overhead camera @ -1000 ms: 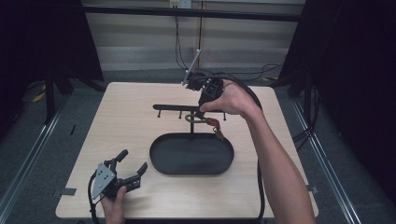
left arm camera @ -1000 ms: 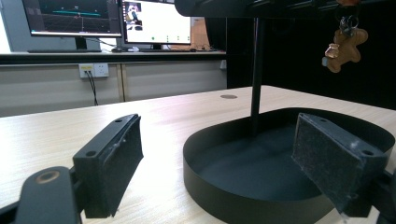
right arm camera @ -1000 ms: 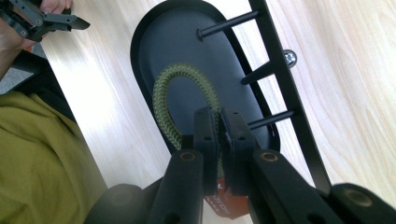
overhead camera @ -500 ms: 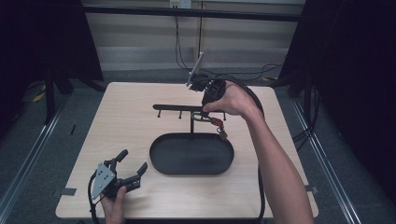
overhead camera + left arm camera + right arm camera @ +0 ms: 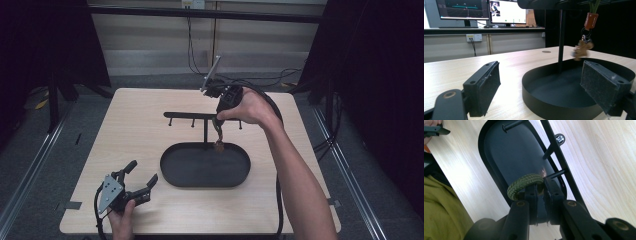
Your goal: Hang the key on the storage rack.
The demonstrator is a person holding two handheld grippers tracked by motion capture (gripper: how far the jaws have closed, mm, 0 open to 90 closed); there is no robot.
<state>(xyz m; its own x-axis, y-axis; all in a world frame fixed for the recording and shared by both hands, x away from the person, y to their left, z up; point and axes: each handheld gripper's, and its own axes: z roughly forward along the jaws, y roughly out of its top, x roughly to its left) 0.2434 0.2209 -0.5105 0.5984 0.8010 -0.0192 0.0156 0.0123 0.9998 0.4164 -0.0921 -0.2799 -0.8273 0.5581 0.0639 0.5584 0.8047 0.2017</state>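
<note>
Keychain: an olive-green braided cord loop point(image 5: 524, 183) with a red-brown tag point(image 5: 591, 21), metal rings and a small brown charm point(image 5: 581, 49) hanging below it; the charm is blurred.
Keychain position: hanging from the right gripper beside the rack's crossbar, the charm dangling just above the far rim of the tray point(image 5: 170, 172).
Right gripper point(image 5: 218, 120): jaws clenched on the green loop, pointing down over the rack.
Left gripper point(image 5: 139, 181): jaws spread apart, nothing between them, held low near the table's front left, aimed at the tray.
Rack point(image 5: 205, 131): black post rising from the oval black tray, with a crossbar and short pegs point(image 5: 555, 173).
Obstruction: the nearest peg lies right against the gripped loop.
Table point(image 5: 130, 130): light wood.
Background: monitors point(image 5: 461, 9) on a ledge.
</note>
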